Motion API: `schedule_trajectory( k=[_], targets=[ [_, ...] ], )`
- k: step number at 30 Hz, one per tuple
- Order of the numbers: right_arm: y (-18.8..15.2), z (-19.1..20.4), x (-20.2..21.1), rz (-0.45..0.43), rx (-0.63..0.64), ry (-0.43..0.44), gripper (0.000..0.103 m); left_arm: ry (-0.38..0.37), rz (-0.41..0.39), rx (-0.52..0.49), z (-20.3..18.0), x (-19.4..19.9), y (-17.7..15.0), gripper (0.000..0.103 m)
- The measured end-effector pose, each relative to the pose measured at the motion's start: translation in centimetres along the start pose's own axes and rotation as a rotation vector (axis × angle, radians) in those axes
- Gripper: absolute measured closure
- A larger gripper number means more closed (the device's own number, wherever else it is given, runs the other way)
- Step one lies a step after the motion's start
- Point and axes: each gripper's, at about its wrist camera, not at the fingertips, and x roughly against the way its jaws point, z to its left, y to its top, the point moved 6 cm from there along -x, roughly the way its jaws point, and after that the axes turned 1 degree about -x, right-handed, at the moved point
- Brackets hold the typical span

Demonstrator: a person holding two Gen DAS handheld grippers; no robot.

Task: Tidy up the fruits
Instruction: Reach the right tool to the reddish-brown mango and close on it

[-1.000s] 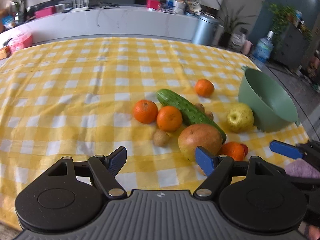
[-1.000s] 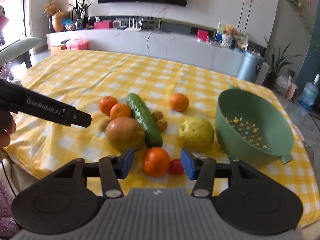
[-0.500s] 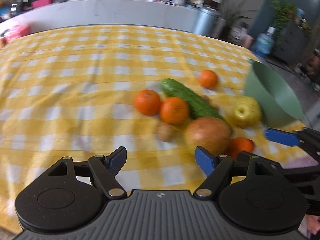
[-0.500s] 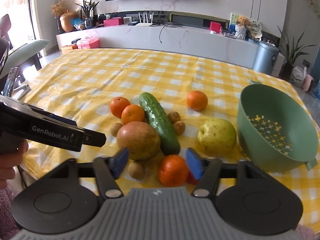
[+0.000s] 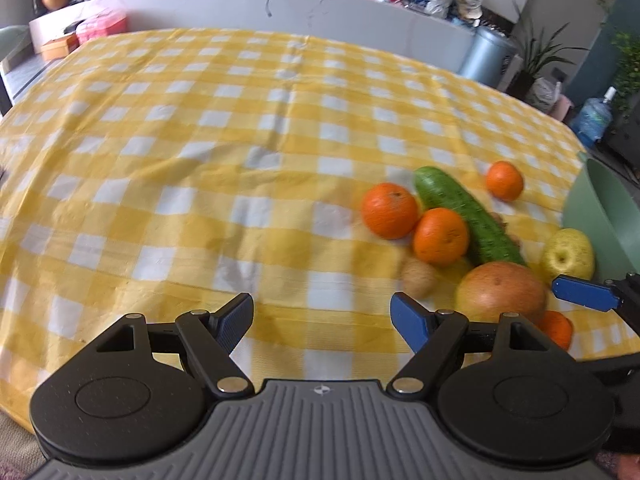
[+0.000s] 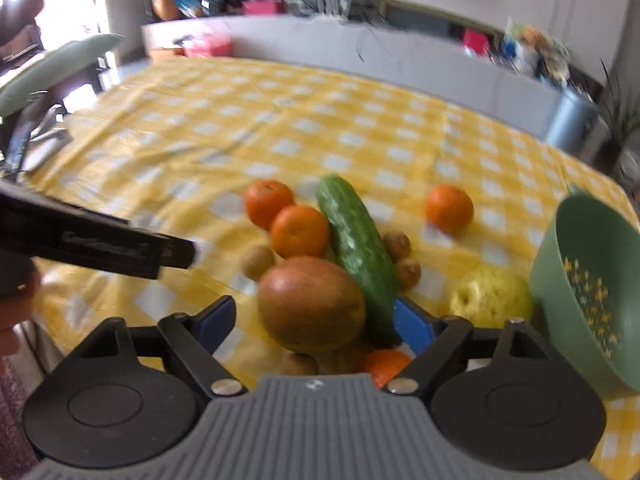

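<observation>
**Right tongs spread around the big fruit**

We have the big russet fruit (image 6: 311, 305) at the near edge of the pile, sitting between the blue pads of our right tongs (image 6: 316, 322). Those jaws have just been opening and stand wide; the pads do not look to be pressing on it, so nothing is held yet. The cucumber (image 6: 357, 258) lies touching the fruit's right side, with two oranges (image 6: 299, 231) and a small brown fruit (image 6: 259, 261) just beyond, and another orange (image 6: 386, 362) tucked under the right pad. Further right are the yellow apple (image 6: 491, 295) and the green colander (image 6: 588, 300), empty as far as we see.

Our left tongs (image 5: 322, 324) are open over bare checked cloth (image 5: 200, 160), holding nothing, to the left of the pile.

The risk we see: the right pad is close against the cucumber, so closing may pinch it too or shove it aside. The fruit is round and wide; an off-centre squeeze could let it slip and roll into the oranges or off the near table edge.
</observation>
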Motion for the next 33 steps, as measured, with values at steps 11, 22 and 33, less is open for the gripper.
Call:
schedule_trajectory(
  k=[11,22,33],
  targets=[
    [0.8,0.4,-2.1,0.112,-0.003,0.007,0.033,0.052,0.051,-0.009,0.5,-1.1,-0.6,0.011],
    [0.9,2.3,-3.5,0.113,0.083,-0.037,0.01,0.099,0.084,0.025,1.5,-1.3,-0.7,0.011],
    [0.6,2.2,-2.8,0.078,0.049,-0.166,0.038,0.09,0.082,0.084,2.2,-1.2,-0.6,0.011]
  ],
)
